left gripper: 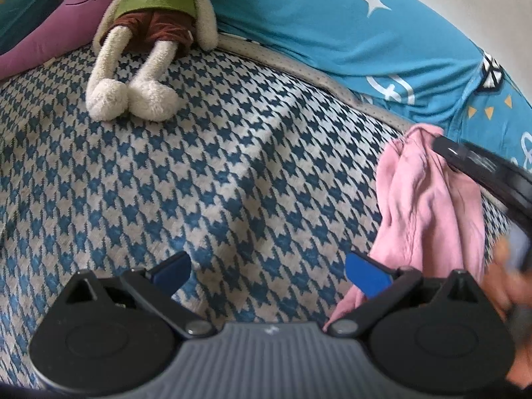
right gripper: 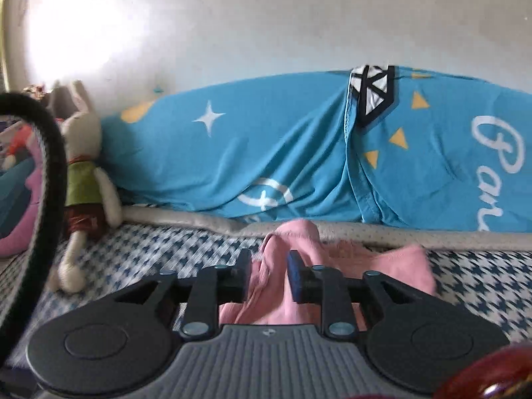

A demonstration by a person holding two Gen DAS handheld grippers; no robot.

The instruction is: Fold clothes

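Right gripper: your jaws stand narrowly apart with a bunched fold of the pink garment between them; the blue pad on the right finger lies against the cloth, but whether the pads press it you cannot tell from the blurred frame.
Right gripper, pose: you point it gently downward toward the far edge of the bed; in the left wrist view its dark finger reaches in from the right and meets the top of the raised cloth.
Left gripper: your jaws are spread wide with nothing between them, only the bedspread beneath.
Left gripper, pose: you tilt it steeply down at the houndstooth bedspread.
Hand: blurred, at the right edge of the left wrist view, just beside the left gripper's body.
Pink garment, place: right of the left gripper, drawn up in a peak and hanging in folds, its lower part trailing on the bedspread, touching the left gripper's right finger.
Far side: blue printed quilt along the wall.
Far left: stuffed rabbit lying on the bedspread, well apart from the garment.
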